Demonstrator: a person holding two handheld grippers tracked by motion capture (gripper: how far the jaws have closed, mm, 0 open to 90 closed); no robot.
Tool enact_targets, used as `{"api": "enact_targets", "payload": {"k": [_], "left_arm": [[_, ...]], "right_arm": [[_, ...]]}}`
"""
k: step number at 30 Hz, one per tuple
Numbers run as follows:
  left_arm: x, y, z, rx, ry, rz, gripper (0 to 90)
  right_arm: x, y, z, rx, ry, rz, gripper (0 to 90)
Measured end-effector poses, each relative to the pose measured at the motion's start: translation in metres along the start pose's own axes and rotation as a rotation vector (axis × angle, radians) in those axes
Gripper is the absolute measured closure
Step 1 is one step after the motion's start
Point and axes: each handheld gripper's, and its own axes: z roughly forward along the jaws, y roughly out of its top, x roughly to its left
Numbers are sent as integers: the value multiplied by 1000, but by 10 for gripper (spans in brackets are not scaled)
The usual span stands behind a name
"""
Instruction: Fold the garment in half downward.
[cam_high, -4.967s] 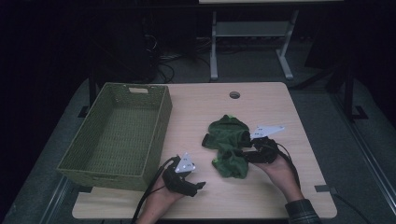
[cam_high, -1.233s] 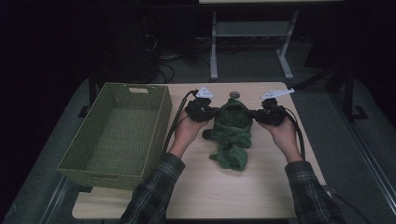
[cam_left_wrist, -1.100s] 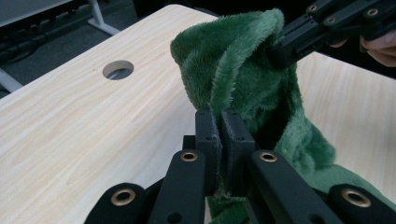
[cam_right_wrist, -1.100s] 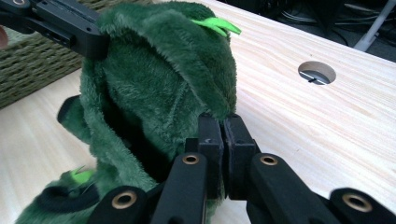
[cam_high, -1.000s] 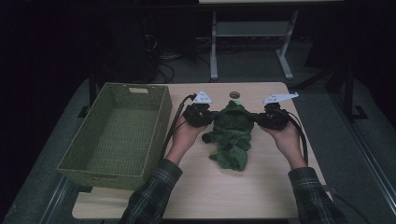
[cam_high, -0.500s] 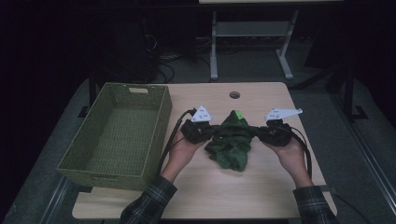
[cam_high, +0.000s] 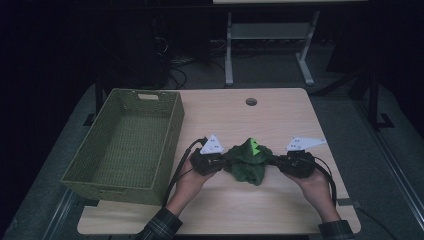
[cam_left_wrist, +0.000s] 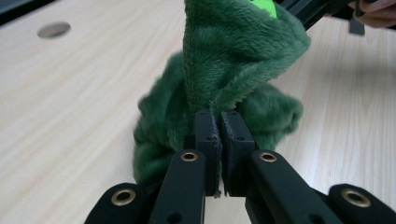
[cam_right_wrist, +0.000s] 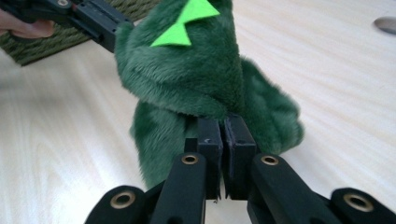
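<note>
A dark green plush cloth (cam_high: 246, 161) with bright green spikes (cam_high: 254, 145) hangs bunched between my two grippers over the table's near middle. My left gripper (cam_high: 222, 161) is shut on the cloth's left edge; in the left gripper view its pads (cam_left_wrist: 220, 135) pinch the fleece (cam_left_wrist: 233, 60). From the other side my right gripper (cam_high: 276, 161) is shut on the right edge, and in the right gripper view its pads (cam_right_wrist: 220, 140) clamp the fabric (cam_right_wrist: 187, 74) below the spikes (cam_right_wrist: 187, 21). The lower folds of the cloth rest on the table (cam_high: 280, 117).
A green woven basket (cam_high: 105, 172) stands on the table's left side, close to my left hand (cam_high: 187, 182). A round cable hole (cam_high: 251, 101) sits near the far edge. Cables trail from both grippers toward the near edge.
Both grippers, still shut on the cloth, have drawn it from the far middle of the table toward the near side and lowered it. The cloth now sits bunched lower on the table.
</note>
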Motion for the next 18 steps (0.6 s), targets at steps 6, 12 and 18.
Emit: {"api": "enact_targets", "payload": {"k": [6,12,18], "left_arm": [[-6,-19,3,35,-17,-1,864],[-11,-34,15,93,-34,10,863],[-15,-42,30,147,-35,36,866]], "right_arm": [[12,-17,4,35,25,-9,866],[24,-30,12,92,52,-26,865],[27,-41,26,155,59,-21,867]]}}
